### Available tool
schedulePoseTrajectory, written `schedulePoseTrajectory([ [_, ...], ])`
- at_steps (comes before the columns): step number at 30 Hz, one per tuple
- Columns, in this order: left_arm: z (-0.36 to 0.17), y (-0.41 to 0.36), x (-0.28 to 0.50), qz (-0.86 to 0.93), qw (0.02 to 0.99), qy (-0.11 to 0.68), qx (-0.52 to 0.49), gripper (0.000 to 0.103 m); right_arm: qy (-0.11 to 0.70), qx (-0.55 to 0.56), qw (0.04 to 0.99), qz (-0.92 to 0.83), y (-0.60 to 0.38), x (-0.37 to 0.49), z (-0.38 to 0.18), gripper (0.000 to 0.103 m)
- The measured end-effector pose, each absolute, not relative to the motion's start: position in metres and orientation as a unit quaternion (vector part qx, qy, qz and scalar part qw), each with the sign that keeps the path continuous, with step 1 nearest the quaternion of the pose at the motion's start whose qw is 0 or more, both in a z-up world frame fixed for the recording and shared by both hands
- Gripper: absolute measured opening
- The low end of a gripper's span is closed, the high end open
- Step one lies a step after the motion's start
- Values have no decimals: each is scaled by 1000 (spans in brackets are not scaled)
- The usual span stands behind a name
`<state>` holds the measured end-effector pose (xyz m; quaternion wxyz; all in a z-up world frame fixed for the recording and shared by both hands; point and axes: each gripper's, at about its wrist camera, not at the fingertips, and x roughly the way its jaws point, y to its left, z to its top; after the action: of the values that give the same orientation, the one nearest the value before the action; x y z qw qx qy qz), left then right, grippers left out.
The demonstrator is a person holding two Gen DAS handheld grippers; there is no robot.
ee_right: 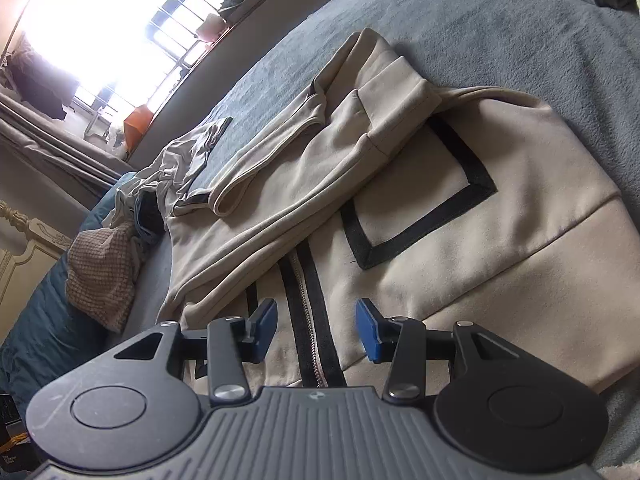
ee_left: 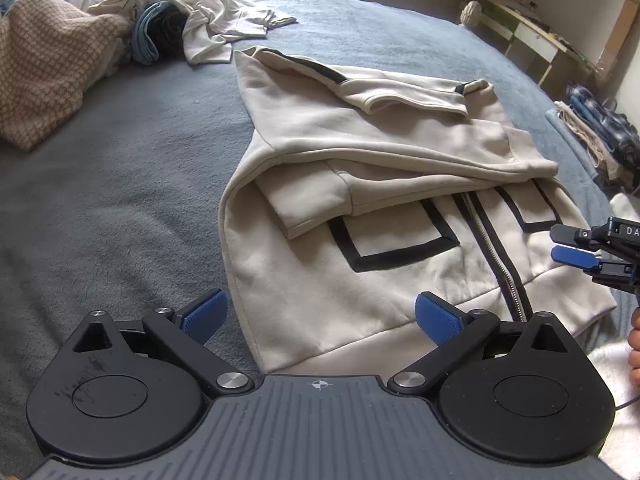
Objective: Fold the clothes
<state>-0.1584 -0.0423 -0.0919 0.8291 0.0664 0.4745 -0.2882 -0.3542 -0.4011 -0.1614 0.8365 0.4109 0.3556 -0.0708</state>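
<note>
Lay flat on the blue bed (ee_left: 120,200): the cream jacket (ee_left: 320,272), sleeves folded in. Left gripper (ee_left: 320,316) wide open at six o'clock over the hem, holding nothing. Right gripper (ee_right: 316,330) half open over the zipper (ee_right: 310,344), empty. Could bunch if pinched through just one layer.

Only "DA" legible, on right gripper (ee_left: 573,249) body, rest cut off

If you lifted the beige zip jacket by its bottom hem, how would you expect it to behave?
The beige zip jacket would probably drape limply; it is soft, thick fabric. Its folded sleeves lie loose on top, so they would likely slide off. It looks fairly heavy for clothing.
</note>
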Motion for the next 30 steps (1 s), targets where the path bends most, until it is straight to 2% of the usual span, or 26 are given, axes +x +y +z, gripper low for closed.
schedulePoseTrajectory([
  [16, -81, -41, -139, -256, 854, 449, 58, 103, 364, 403, 836, -80, -386, -349, -161, 50],
  [24, -101, -36, -143, -238, 846, 474, 52, 103, 365, 408, 833, -87, -388, -349, -164, 53],
  [30, -110, -31, -143, -219, 841, 491, 62, 103, 363, 410, 832, -88, -388, -350, -164, 59],
])
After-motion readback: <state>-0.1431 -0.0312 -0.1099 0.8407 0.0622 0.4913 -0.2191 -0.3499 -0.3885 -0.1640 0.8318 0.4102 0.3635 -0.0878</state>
